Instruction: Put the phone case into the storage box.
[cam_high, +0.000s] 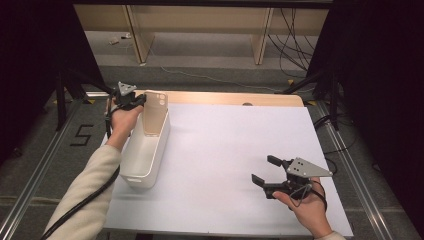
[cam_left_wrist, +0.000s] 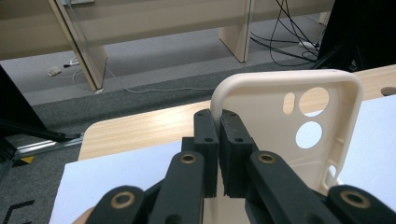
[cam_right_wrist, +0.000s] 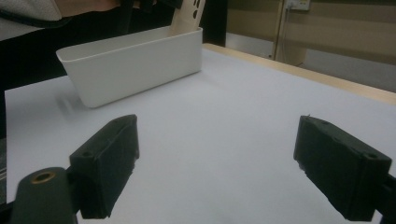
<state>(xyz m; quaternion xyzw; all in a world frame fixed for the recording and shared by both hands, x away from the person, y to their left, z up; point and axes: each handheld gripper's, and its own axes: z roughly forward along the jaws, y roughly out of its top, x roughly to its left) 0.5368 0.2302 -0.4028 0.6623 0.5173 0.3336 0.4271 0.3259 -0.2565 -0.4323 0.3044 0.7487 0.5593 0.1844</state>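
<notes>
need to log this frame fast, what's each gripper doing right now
Left gripper: shut on the edge of the beige phone case, held upright over the white bin.
Right gripper: open, holding nothing, above the white mat.

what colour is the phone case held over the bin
Pale cream phone case, clearest in the left gripper view.

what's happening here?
A person works with two hand-held grippers. The left gripper is shut on the rim of a beige phone case, holding it upright at the far end of the white bin. The right gripper rests open over the white table mat, holding nothing.
</notes>
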